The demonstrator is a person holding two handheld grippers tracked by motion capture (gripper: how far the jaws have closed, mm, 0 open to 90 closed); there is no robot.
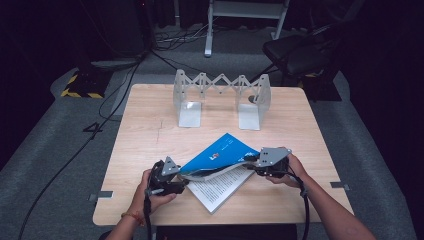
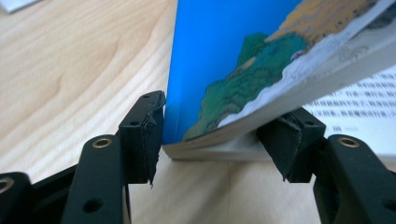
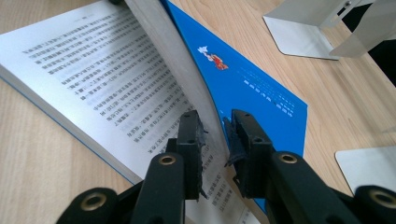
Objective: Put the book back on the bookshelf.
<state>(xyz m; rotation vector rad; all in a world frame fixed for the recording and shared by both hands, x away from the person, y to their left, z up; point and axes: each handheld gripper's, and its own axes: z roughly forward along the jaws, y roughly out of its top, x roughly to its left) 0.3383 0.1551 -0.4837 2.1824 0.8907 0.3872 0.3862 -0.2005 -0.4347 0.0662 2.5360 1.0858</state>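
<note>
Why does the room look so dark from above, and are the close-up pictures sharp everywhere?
High view: light falls on the pale wooden table alone, and the room around is near black. Left gripper view: the blue-covered paperback book blurs at its top right edge; the left tongs are crisp. Right gripper view: the printed text is soft, and the folding silver metal bookend rack has bright sheen.

the left hand (image 1: 150, 192) is gripping the left gripper (image 1: 172, 175) low at the near side, with the forearm coming in from the bottom edge and a band sitting on the wrist. in the left gripper view its jaws are standing wide apart. the right hand (image 1: 290, 172) is holding the right gripper (image 1: 252, 161) from the other side, pointing it inward toward the left one. in the right gripper view its jaws are sitting close together, pinching thin pages (image 3: 198, 95) between the pads.
</note>
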